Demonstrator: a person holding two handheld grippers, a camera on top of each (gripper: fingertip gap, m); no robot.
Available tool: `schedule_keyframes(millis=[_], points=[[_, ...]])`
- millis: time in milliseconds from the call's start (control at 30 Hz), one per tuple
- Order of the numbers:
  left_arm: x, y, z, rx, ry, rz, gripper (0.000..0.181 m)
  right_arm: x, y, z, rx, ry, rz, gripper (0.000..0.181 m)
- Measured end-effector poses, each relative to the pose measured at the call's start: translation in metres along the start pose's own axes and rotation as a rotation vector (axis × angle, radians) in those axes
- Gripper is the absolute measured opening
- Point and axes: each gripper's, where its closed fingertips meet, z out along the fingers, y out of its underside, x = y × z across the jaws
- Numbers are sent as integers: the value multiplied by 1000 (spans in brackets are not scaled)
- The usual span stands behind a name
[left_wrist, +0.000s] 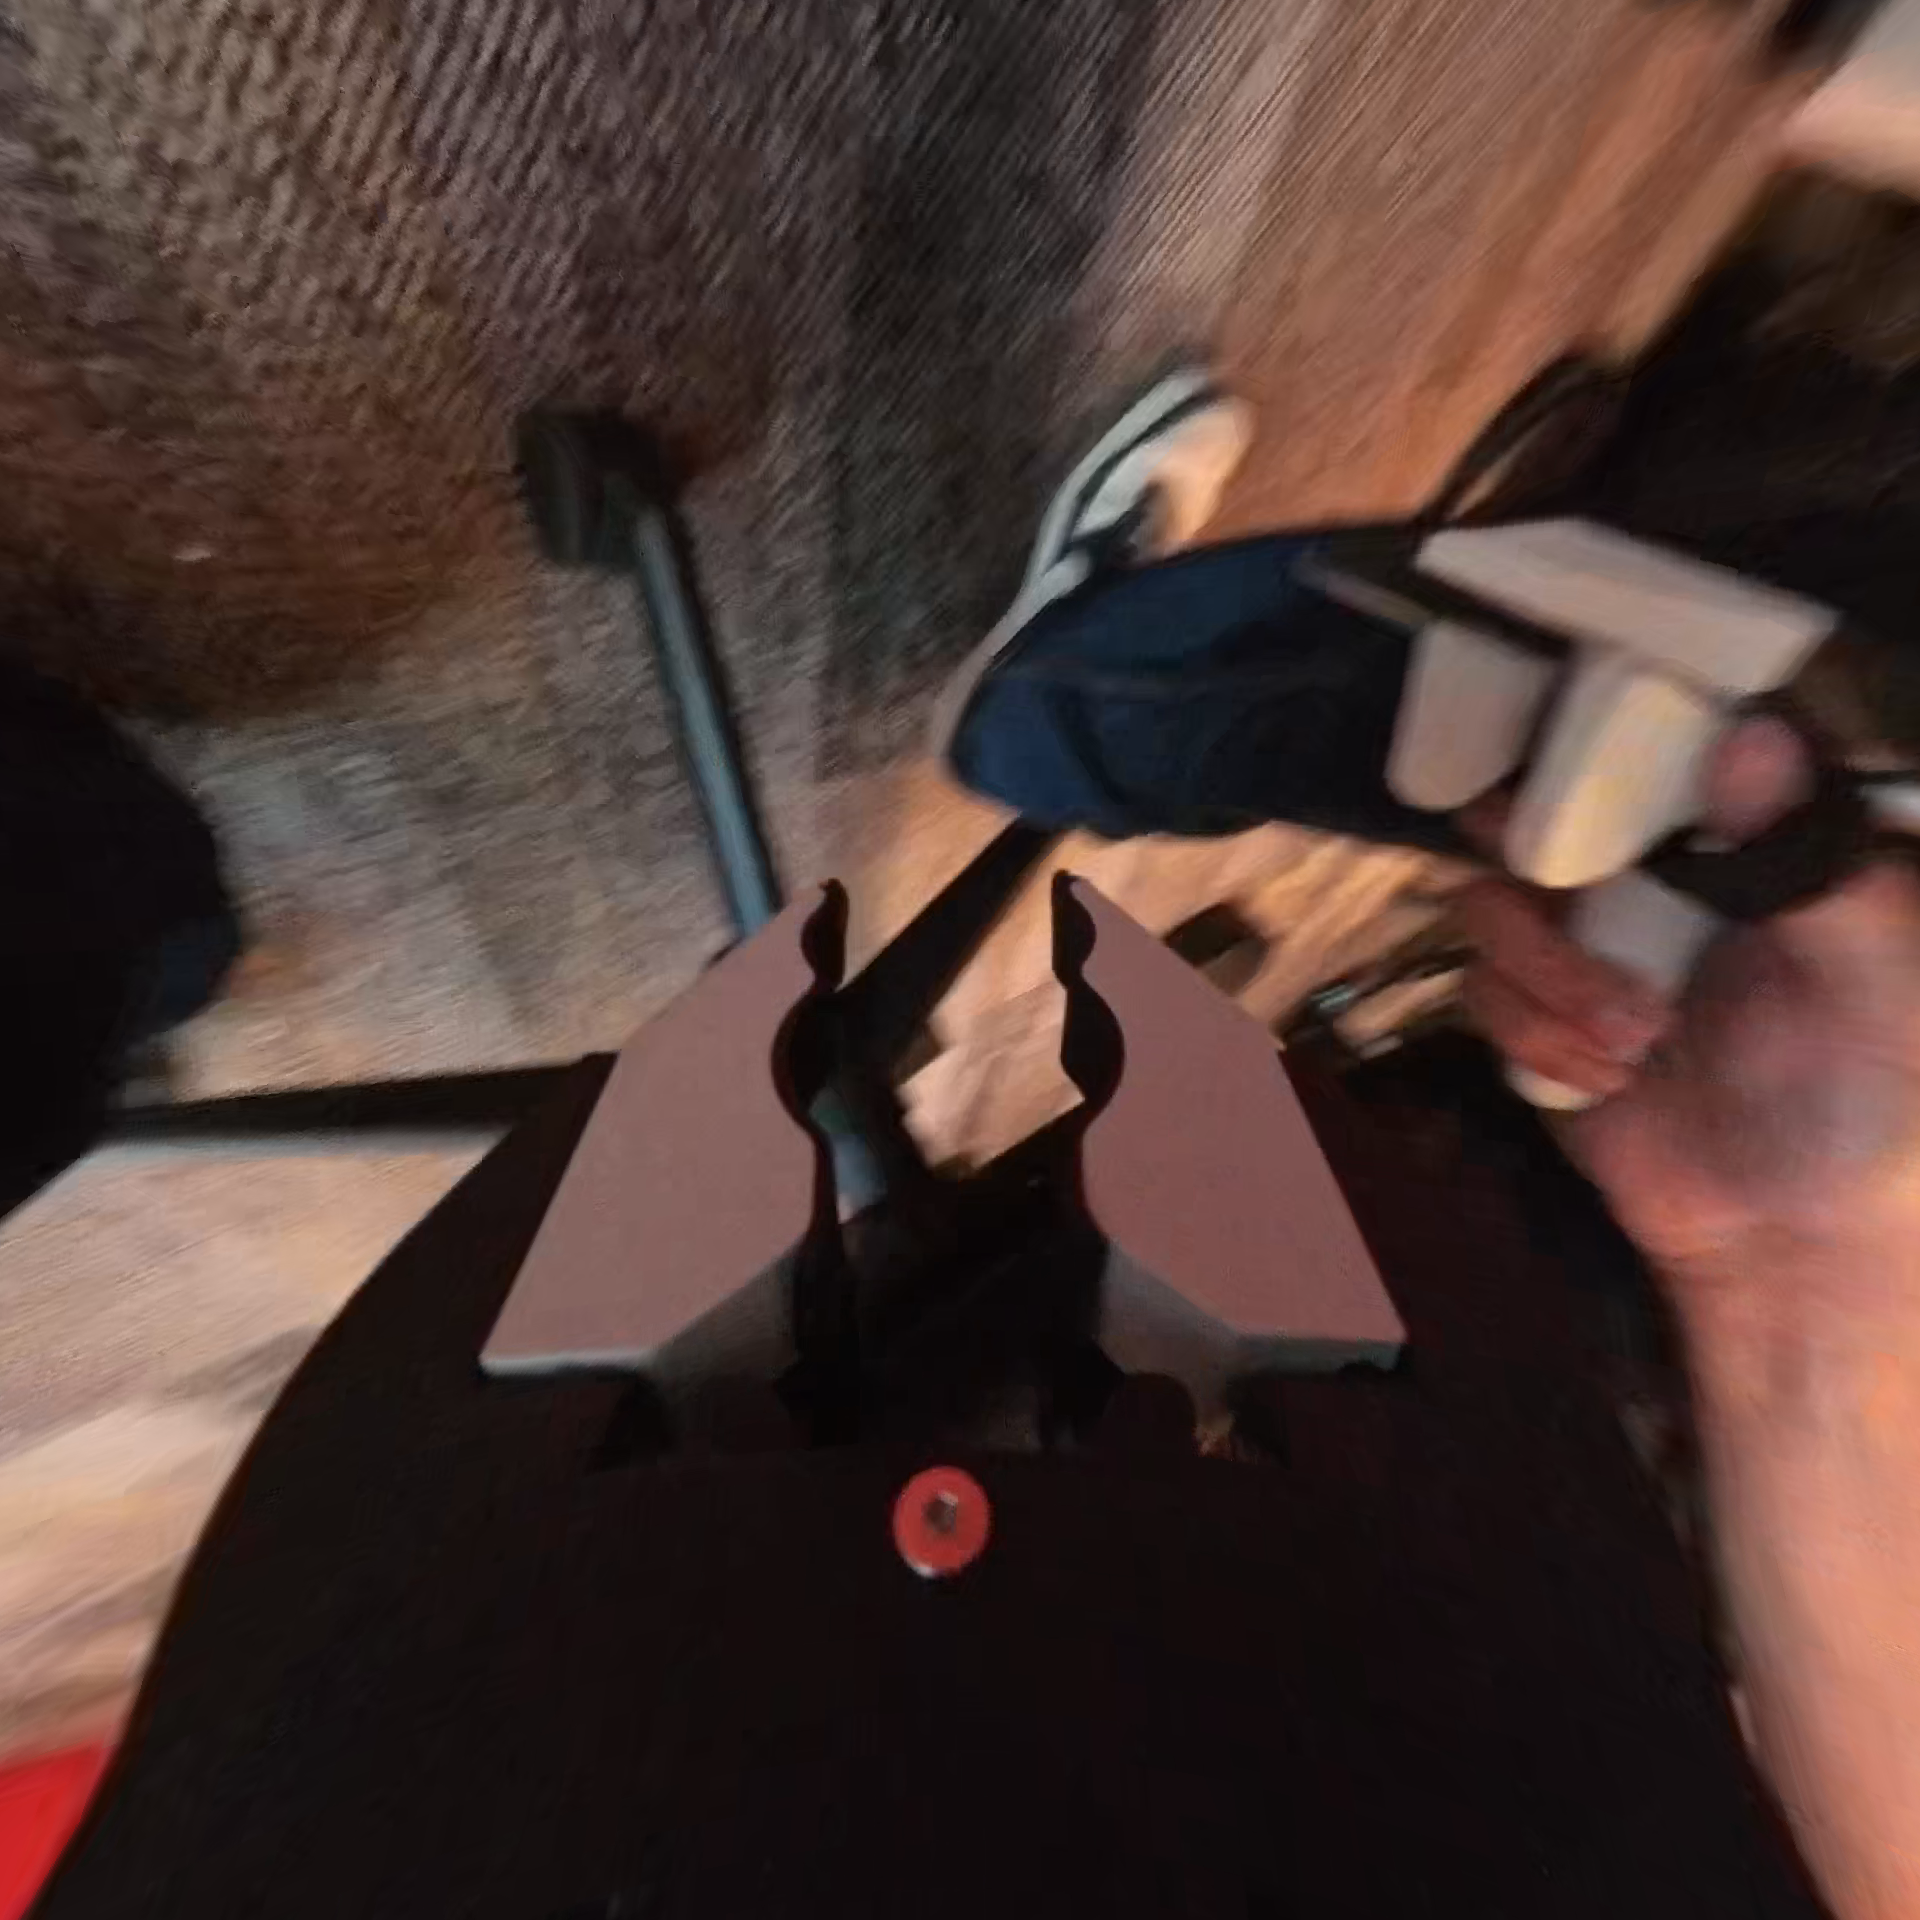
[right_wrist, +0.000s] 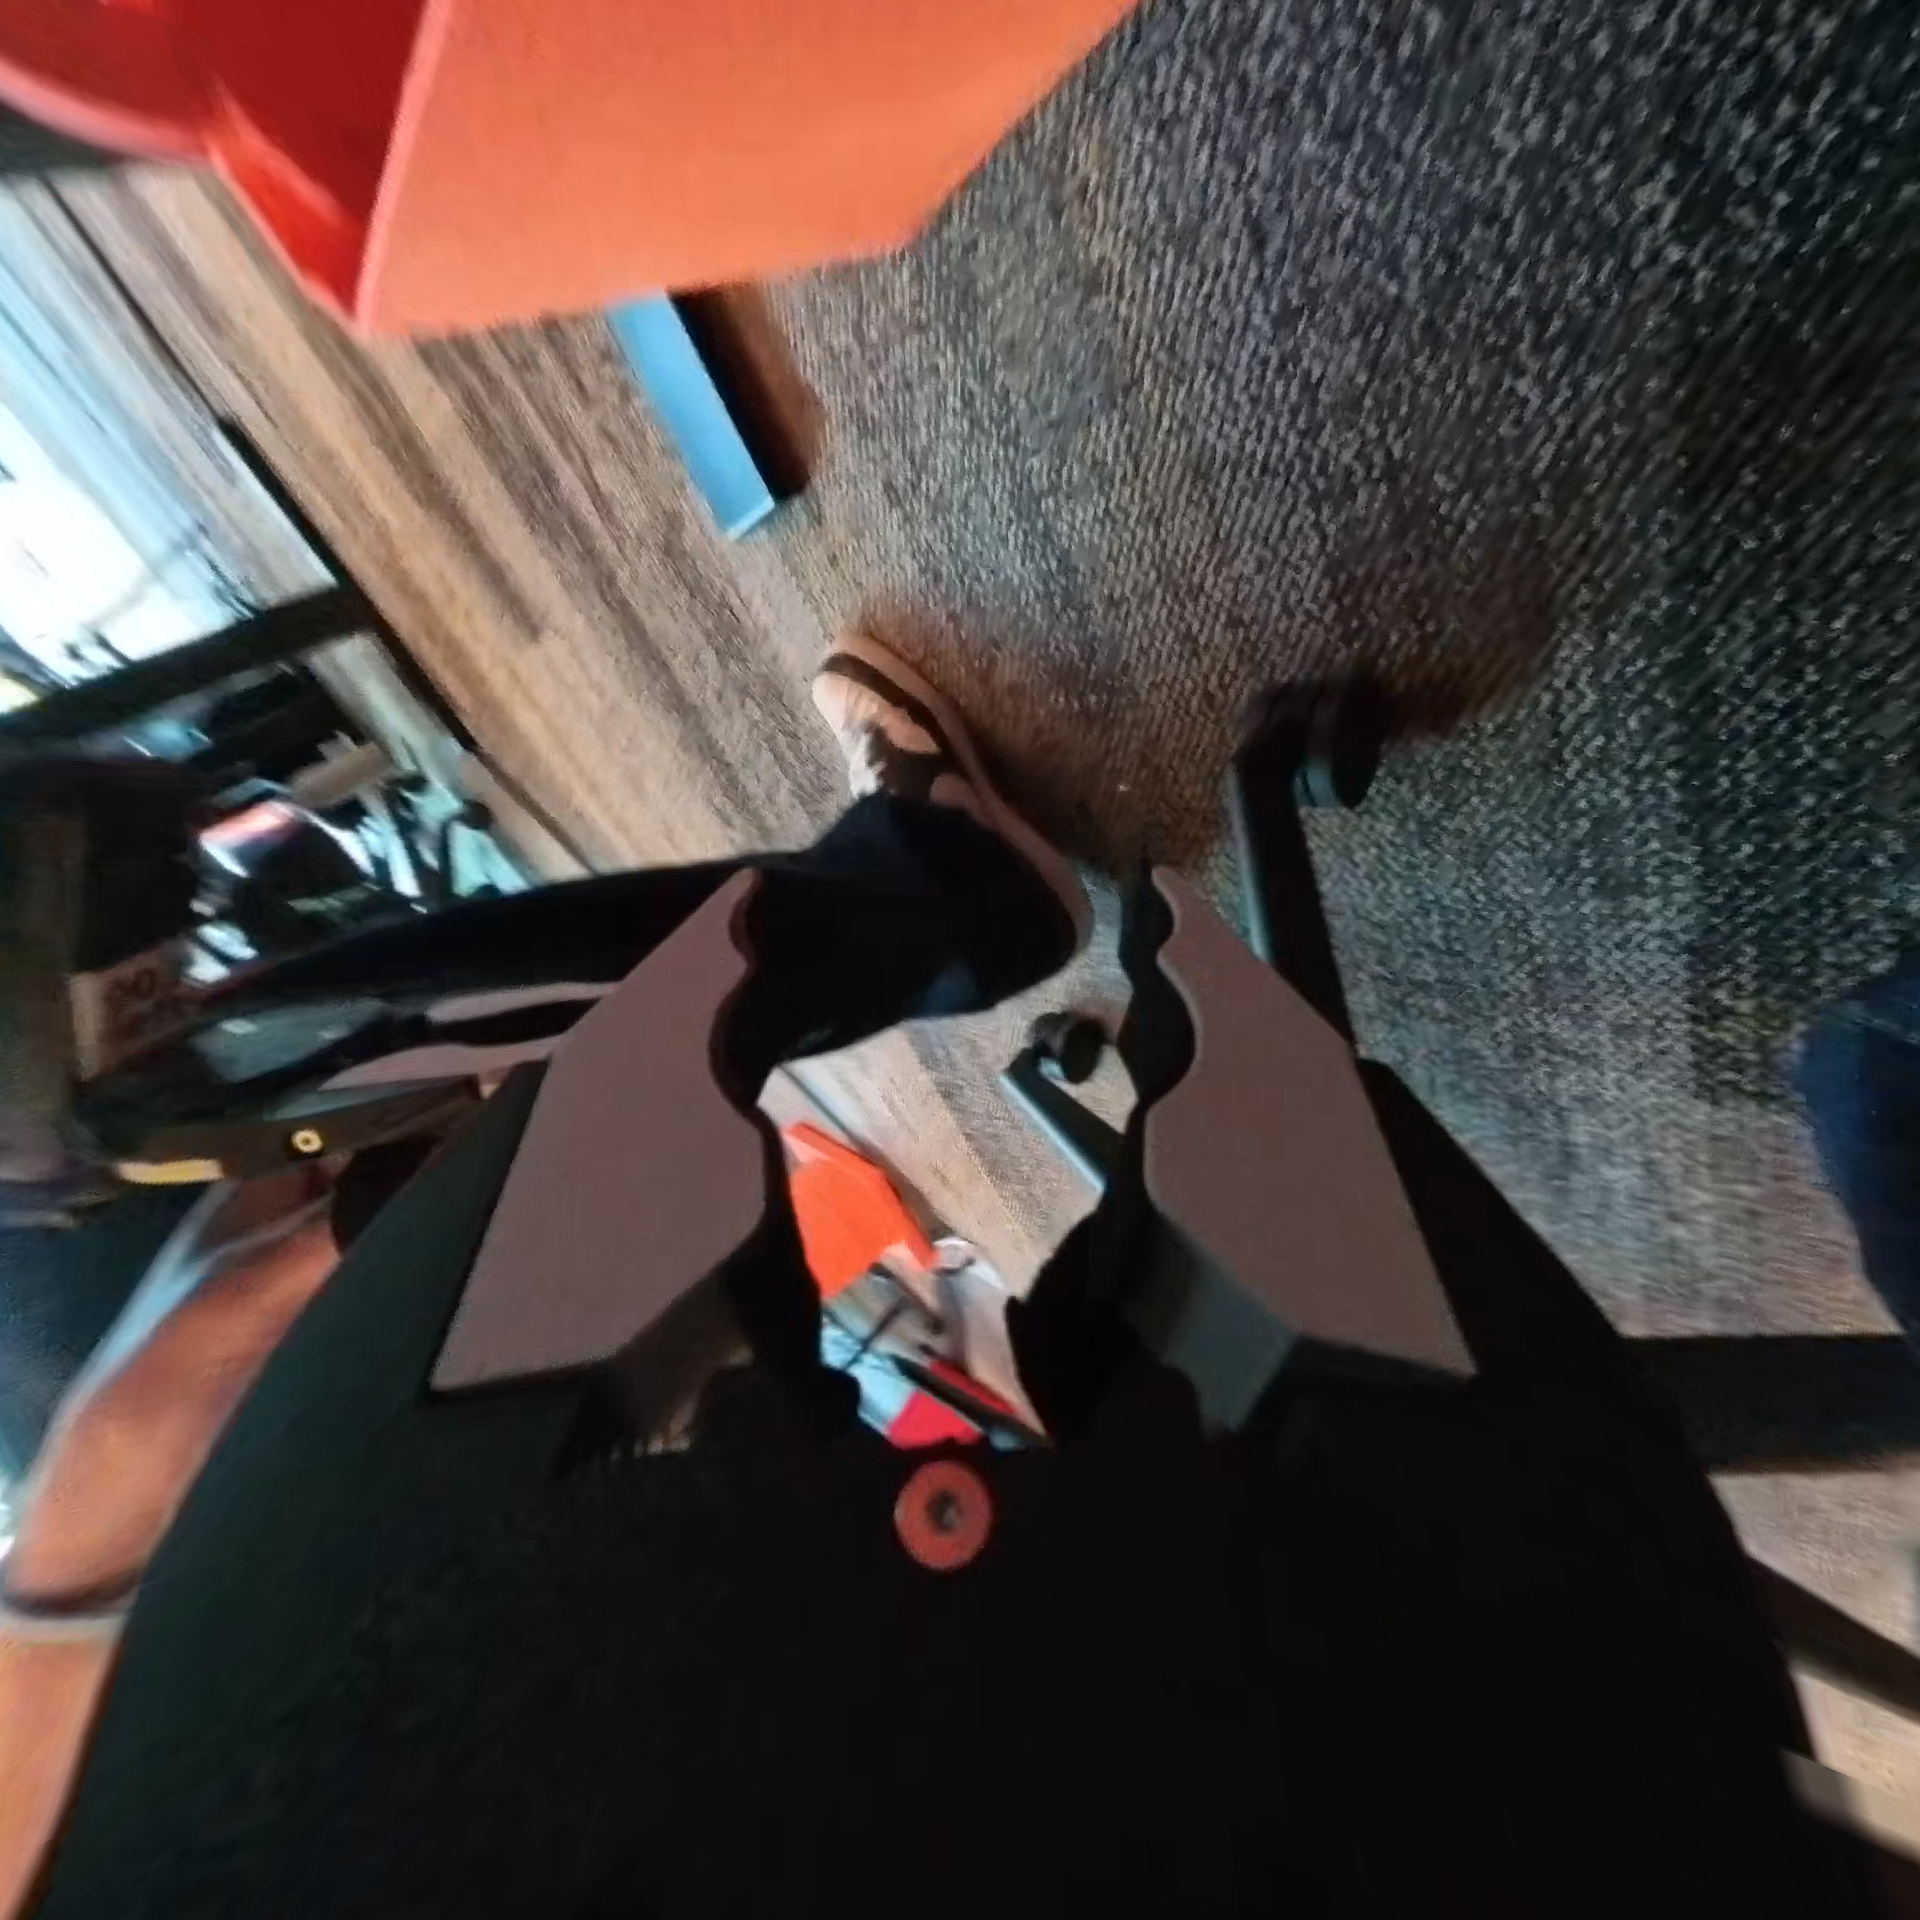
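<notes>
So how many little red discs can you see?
2. One red disc sits on the left gripper's black body; the other red disc sits likewise on the right gripper. Blur could hide more.

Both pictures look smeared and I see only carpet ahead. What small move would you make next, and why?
Probably hold both grippers still for a moment. The left gripper and the right gripper are open and hold nothing; both views are motion-blurred, and each looks at carpet, with a person's shoe ahead of the right one.
</notes>
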Motion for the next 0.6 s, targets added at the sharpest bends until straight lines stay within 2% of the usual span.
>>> schedule_keyframes(millis=[133, 167, 233, 333, 400, 433, 467, 500, 600], points=[[-27, 53, -7, -170, -424, 391, 40, -14, 46, -14, -26, 132, -294, 64], [-23, 61, -12, -170, -487, 477, 40, -21, 56, -22, -14, 139, -347, 65], [7, 71, -26, -77, -529, 651, 40, -41, 81, -40, 9, 110, -452, 65], [70, 92, -76, 168, -569, 910, 39, -74, 118, -87, 66, 122, -710, 65], [113, 111, -127, 408, -596, 1057, 37, -109, 125, -127, 196, 92, -839, 60], [136, 123, -158, 566, -579, 1105, 29, -135, 127, -148, 272, 33, -850, 60], [154, 137, -191, 723, -551, 1124, 22, -162, 136, -167, 308, -50, -846, 60], [167, 151, -223, 873, -512, 1110, 23, -186, 149, -186, 320, -124, -871, 59], [177, 193, -304, 1217, -357, 975, 27, -232, 172, -252, 445, -179, -1033, 58]])
